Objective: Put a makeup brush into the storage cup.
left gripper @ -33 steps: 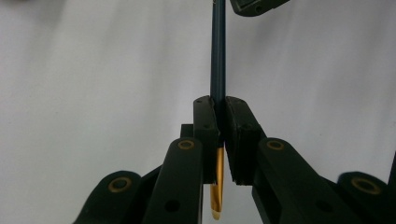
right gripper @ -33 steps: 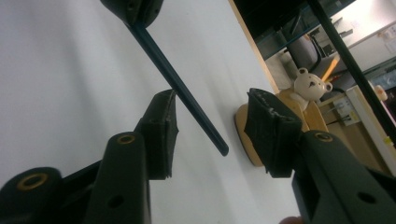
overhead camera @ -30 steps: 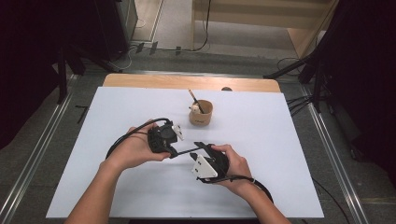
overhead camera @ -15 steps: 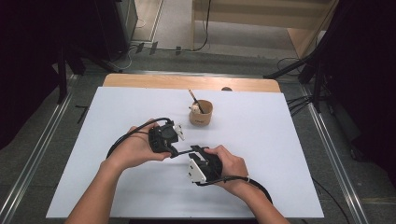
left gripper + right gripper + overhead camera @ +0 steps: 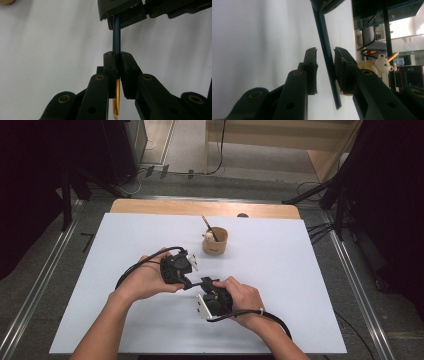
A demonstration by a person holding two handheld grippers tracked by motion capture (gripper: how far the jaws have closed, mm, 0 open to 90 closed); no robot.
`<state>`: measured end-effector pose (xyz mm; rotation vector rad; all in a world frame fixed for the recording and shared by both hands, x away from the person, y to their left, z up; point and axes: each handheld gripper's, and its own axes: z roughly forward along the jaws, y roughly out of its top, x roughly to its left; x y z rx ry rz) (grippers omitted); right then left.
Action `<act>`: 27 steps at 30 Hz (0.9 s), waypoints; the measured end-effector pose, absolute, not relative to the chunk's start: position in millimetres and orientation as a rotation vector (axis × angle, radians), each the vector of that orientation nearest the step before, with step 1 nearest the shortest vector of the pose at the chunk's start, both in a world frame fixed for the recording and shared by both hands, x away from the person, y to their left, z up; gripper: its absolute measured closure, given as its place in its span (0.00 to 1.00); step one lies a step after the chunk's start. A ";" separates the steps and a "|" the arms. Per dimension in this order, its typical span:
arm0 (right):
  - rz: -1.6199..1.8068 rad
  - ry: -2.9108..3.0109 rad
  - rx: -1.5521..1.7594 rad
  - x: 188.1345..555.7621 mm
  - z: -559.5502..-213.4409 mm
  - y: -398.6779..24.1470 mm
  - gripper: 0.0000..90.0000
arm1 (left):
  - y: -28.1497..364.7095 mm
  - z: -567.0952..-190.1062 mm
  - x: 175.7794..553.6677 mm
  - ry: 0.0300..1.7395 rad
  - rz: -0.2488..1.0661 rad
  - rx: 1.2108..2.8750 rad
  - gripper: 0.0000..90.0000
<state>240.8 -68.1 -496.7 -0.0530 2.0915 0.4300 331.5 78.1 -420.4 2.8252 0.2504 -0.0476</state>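
Observation:
A slim dark blue pen (image 5: 116, 37) with a gold end (image 5: 116, 100) is clamped in my left gripper (image 5: 118, 57), whose jaws are shut on its shaft. In the high view the left gripper (image 5: 189, 281) is held over the middle of the white table, pointing at my right gripper (image 5: 207, 286) just in front of it. The right gripper (image 5: 325, 53) stands open. The pen (image 5: 324, 37) passes through the gap between its jaws, close to the right-hand pad (image 5: 342, 65) and apart from the other.
A tan cup (image 5: 215, 241) with a small white bear figure (image 5: 384, 63) and a thin stick in it stands beyond the grippers. The white sheet (image 5: 300, 270) covers the table, and a wooden strip (image 5: 200, 208) shows along its far edge. Cables trail from both grippers.
The right hand and its gripper have shifted slightly left and toward the person. The left hand has stayed almost still with the pen.

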 end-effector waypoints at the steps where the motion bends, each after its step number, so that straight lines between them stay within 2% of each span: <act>1: 0.426 2.092 -0.046 240.3 -497.2 -67.3 0.83 | 78.0 -420.2 331.5 0.249 -0.049 2.825 0.94; 4: 0.426 2.100 -0.074 241.7 -497.2 -65.1 0.86 | 78.1 -420.7 331.9 0.245 -0.048 2.828 0.94; 7: 0.410 2.112 -0.103 241.5 -496.6 -64.5 0.94 | 78.5 -421.5 332.4 0.246 -0.064 2.820 0.94; 11: 0.385 2.111 -0.072 239.7 -498.1 -64.9 0.95 | 80.1 -420.8 331.9 0.231 -0.027 2.785 0.93; 12: 0.383 2.114 -0.085 241.1 -496.8 -65.9 0.95 | 81.2 -419.9 332.0 0.241 -0.014 2.771 0.89; 17: 0.365 2.127 -0.085 243.0 -498.5 -71.1 0.95 | 89.0 -413.8 333.2 0.274 0.069 2.673 0.56; 24: 0.423 2.125 0.018 244.9 -498.4 -82.7 0.95 | 103.9 -409.9 331.9 0.278 0.145 2.522 0.43; 27: 0.434 2.119 0.062 246.1 -496.5 -88.9 0.95 | 111.7 -409.6 333.0 0.305 0.165 2.467 0.41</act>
